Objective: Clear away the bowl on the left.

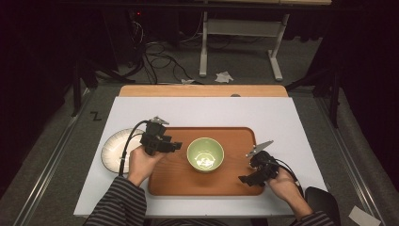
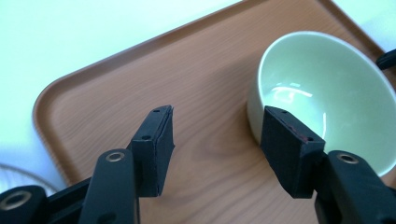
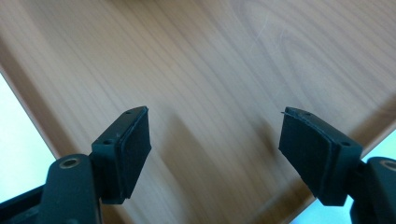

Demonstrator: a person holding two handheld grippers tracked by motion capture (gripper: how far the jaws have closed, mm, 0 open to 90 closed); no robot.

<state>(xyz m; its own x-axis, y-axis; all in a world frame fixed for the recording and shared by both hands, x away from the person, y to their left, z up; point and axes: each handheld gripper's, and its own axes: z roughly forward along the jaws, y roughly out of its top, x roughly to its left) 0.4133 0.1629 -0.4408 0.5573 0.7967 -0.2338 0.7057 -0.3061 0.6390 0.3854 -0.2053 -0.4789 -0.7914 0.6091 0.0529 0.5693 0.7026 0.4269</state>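
Nearest you, your two striped sleeves come in over the front edge of the surface [image 1: 301,117], each hand carrying a tool. Your right tool [image 1: 245,178] hangs over the front right corner of the wooden tray [image 1: 179,181], its jaws spread wide with nothing between them; in the right gripper view bare tray wood lies beneath both pads. Your left tool [image 1: 177,146] sits a little farther in, over the tray's left side, also wide open and holding nothing. In the left gripper view its right pad [image 2: 289,149] stands just beside the outer wall of the green bowl [image 2: 322,98] (whether it touches, I cannot tell), while the other pad hovers over bare wood.

That bowl [image 1: 205,154] stands upright and empty near the middle of the tray, between your two tools. Off the tray's left edge, beside your left hand, a white plate [image 1: 113,148] rests on the white cover.

You look to be at the approach, lining up the left tool on the bowl before any grip is made. Next you would need to bring one pad inside the rim and the other outside, then close gently: a glazed wall is likely to slip or tip if you pinch it off-centre.
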